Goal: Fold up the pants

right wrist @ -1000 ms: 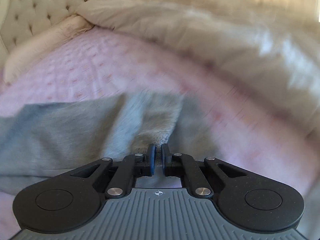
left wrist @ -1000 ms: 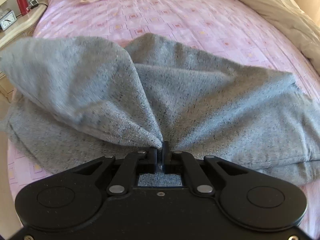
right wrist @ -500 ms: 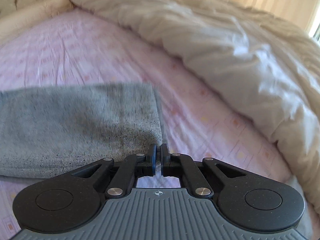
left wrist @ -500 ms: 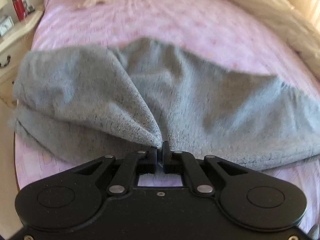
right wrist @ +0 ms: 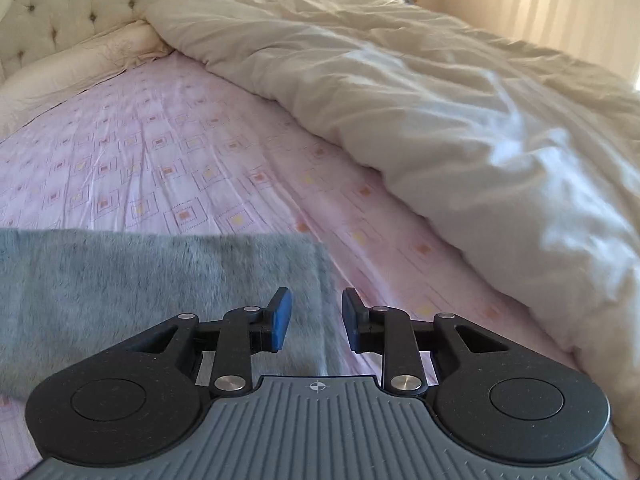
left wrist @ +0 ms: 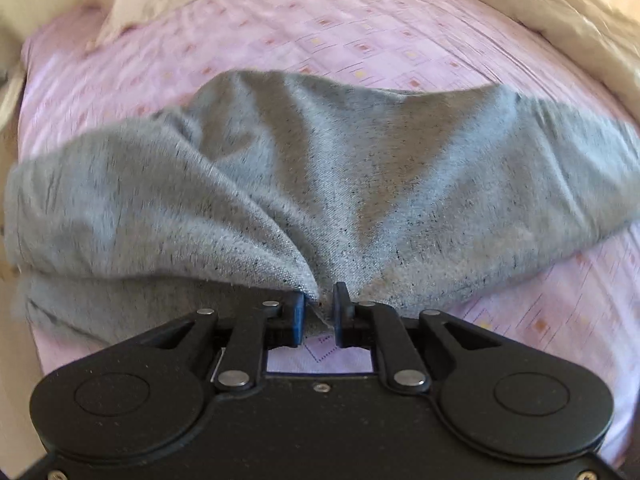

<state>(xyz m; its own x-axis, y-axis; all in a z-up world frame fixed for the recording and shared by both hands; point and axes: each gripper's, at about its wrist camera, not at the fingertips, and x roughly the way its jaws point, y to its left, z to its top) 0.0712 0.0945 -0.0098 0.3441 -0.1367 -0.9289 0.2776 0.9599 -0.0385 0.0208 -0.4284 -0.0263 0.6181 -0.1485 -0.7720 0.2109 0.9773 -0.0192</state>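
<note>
Grey pants point(left wrist: 320, 184) on pink sheet point(left wrist: 360, 40); left gripper point(left wrist: 319, 312) just parting, fabric edge loose between; right gripper point(right wrist: 316, 318) just spread, gripping nothing.

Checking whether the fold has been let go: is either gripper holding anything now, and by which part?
Nothing. The right gripper has just opened clear above the grey knit pants; the left gripper has just parted around their bunched edge.

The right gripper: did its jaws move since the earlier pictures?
Yes. The right gripper has just been opening; its jaws now stand apart over the gray pants edge on the pink sheet, no longer pinching it.
</note>
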